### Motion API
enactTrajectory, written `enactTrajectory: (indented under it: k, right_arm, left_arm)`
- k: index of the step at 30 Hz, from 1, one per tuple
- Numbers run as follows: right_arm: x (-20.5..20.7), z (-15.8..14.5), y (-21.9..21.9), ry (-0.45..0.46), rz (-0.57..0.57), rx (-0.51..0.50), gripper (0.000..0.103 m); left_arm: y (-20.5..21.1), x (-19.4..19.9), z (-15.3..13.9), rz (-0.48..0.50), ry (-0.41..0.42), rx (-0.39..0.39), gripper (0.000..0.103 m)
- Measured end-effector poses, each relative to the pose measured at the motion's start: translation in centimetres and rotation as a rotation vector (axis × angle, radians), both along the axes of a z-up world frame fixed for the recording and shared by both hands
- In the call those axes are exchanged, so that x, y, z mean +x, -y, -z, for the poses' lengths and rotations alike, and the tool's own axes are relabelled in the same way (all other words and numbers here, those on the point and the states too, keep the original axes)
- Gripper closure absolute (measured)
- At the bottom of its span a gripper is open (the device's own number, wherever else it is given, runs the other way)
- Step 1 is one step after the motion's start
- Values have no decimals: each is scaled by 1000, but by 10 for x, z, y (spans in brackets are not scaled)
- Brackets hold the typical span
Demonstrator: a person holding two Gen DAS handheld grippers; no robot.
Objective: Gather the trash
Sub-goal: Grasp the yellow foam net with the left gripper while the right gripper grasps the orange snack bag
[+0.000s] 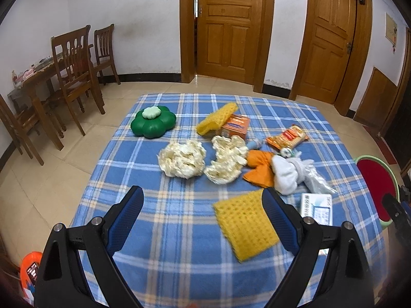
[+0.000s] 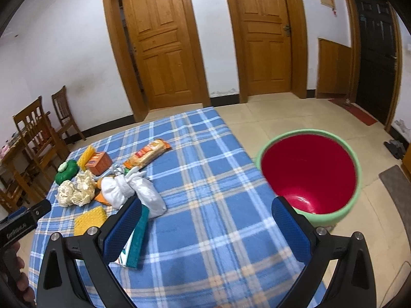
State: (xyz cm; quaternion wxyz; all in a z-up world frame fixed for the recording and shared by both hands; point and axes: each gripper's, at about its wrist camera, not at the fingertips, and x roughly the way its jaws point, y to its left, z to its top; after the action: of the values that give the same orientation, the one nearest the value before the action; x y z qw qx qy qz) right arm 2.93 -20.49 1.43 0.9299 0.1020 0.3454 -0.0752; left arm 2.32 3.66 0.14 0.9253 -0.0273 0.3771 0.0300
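A blue plaid counter [image 1: 179, 231] carries the trash: two crumpled paper wads [image 1: 182, 161], a yellow sponge [image 1: 244, 228], a snack bag [image 1: 286, 137]. A red bin [image 2: 308, 174] stands beside it. Left claw [image 1: 203, 205] and right claw [image 2: 206, 218] both gape, empty.

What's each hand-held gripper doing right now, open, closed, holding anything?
Left hand-held gripper: open, empty, above the blanket near the yellow sponge.
Right hand-held gripper: open, empty, next to the bin.
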Motion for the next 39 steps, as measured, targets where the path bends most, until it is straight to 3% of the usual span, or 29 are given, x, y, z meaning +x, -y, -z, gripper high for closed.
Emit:
enactTrajectory:
  k: [5, 7, 12, 23, 27, 31, 35, 39]
  right_arm:
    - [25, 8, -6, -44, -44, 39, 0]
    - [33, 9, -10, -54, -44, 26, 0]
    - [60, 10, -19, -90, -40, -16, 0]
    - [142, 28, -40, -196, -83, 29, 0]
    - [171, 37, -45, -229, -91, 27, 0]
    - [195, 47, -51, -263, -106, 40, 0]
    - [214, 54, -61, -286, -128, 26, 0]
    - [228, 60, -69, -304, -146, 14, 4]
  left_arm:
    - [-12, 25, 2, 14, -22, 2, 10]
    - [-16, 38, 3, 22, -27, 6, 16]
    - [-24, 67, 5, 57, -31, -1, 18]
    - [-8, 138, 13, 233, -62, -39, 29]
    - [-5, 161, 24, 257, -88, -62, 38]
    - [-11, 177, 35, 284, -119, -132, 62]
    - [-19, 183, 39, 293, -114, -228, 77]
    - [-21, 182, 39, 290, -97, -240, 90]
